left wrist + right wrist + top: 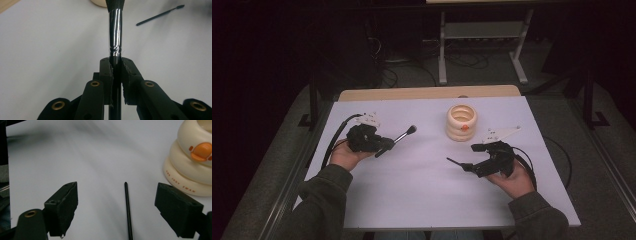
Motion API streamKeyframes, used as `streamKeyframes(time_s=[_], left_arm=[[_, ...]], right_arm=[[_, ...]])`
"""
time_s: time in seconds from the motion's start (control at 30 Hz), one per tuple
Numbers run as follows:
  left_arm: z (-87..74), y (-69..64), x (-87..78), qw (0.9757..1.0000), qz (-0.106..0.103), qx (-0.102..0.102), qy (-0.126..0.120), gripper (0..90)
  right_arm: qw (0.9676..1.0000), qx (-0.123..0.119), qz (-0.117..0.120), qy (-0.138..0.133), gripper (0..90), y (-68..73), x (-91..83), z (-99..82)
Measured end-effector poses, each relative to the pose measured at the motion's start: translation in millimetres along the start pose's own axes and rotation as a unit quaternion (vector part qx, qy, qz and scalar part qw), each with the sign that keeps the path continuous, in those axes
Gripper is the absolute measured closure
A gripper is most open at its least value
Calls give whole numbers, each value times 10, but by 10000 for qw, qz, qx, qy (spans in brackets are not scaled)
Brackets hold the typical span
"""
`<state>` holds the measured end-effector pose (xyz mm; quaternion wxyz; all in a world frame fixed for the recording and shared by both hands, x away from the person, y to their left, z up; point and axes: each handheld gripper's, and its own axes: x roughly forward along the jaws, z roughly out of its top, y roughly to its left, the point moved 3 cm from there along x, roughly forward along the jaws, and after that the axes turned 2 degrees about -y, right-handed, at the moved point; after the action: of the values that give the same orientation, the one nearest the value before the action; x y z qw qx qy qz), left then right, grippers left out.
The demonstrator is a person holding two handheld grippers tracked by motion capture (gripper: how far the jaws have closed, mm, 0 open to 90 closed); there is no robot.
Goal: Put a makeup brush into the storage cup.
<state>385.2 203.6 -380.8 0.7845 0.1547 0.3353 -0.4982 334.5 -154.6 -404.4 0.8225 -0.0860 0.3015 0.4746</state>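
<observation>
High view: left tool (pixel 384 145) was clamped on makeup brush (pixel 402 135).
Brush: seemed light, stiff, slick ferrule; best held by handle.
Right tool (pixel 116 205): jaws wide apart, holding nothing.

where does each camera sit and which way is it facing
High view: above the person's side of the white table, looking forward and down; sleeves, hands, both claws.
Left gripper view: on the left claw, along jaws clamping the makeup brush.
Right gripper view: on the right claw, jaws open over the thin black brush.
Shared: cream ringed holder.
</observation>
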Motion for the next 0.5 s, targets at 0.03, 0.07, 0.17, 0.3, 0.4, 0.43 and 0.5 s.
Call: streamKeyframes(time_s=[0.03,0.07,0.17,0.3,0.4,0.43,0.5], left_arm=[[6,-6,-1,10000,-17,-5,-49,795],[10,-9,-9,10000,-33,33,-57,795],[34,-60,-18,9997,-126,44,-211,795],[79,-174,-16,9991,-226,133,-337,795],[75,-231,-15,9985,-296,110,-452,795],[67,-247,-8,9984,-307,107,-470,795],[58,-269,-1,9984,-340,63,-455,795]], right_arm=[[10000,-12,28,-8,177,4,21,24],[10000,-2,25,1,177,10,29,30],[10000,-66,51,32,177,31,54,52],[9999,-124,81,25,180,70,66,79],[9999,-130,108,21,181,83,58,87],[9998,-137,116,13,181,86,55,90],[9998,-148,148,1,181,101,45,102]])
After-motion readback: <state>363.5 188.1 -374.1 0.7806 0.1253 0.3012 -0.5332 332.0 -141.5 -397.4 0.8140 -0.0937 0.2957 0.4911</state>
